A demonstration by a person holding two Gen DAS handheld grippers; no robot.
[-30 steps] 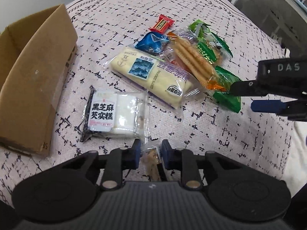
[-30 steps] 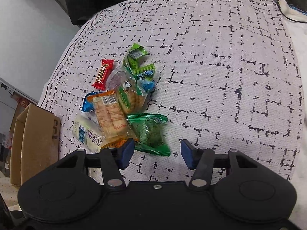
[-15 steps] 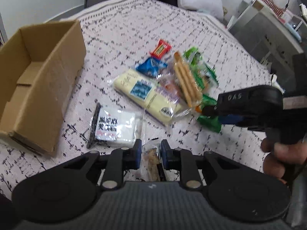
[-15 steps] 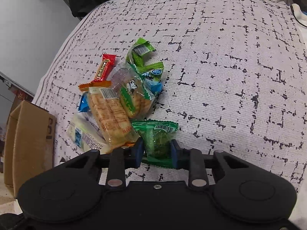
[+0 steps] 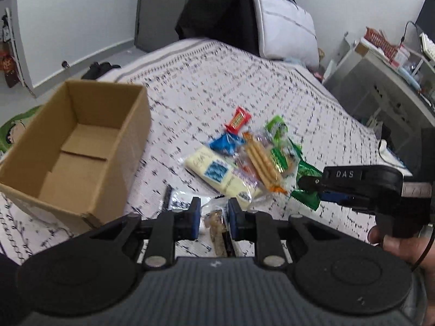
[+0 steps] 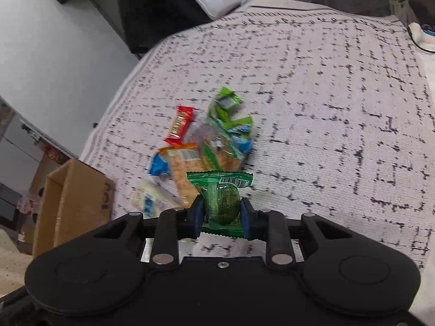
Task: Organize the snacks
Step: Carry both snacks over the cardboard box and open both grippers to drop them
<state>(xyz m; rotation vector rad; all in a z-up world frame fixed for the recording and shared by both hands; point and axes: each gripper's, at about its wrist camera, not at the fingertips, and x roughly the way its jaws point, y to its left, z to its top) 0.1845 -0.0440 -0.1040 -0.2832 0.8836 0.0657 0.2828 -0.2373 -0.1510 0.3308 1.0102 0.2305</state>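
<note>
Lifted clear of the bed since a second ago, both claws now carry a snack each, and the cardboard box that showed only its side then now shows its whole inside. Left claw [image 5: 211, 214] is pinched narrow on a clear-wrapped brown bar [image 5: 216, 224], its long axis running straight out between the pads and back toward the camera. Right claw [image 6: 221, 213], which stood wide over the pile a second ago, is clamped on a green packet [image 6: 220, 198] — the packet stands upright between the blue pads, its crimped top edge above them and its lower seam poking out beneath.

Remaining snacks lie in a heap near the middle of the bed [image 5: 244, 81], just beyond both claws: a red bar [image 5: 238, 119], a blue packet [image 5: 225, 142], a pale yellow pack [image 5: 217, 174], a long cracker pack [image 5: 262, 160] pointing away toward the pillow, and green wrappers [image 5: 277, 130].

Cardboard box [image 5: 78, 146] sits at the bed's left edge, flaps open upward — nothing visible inside but its folded bottom flaps.
</note>
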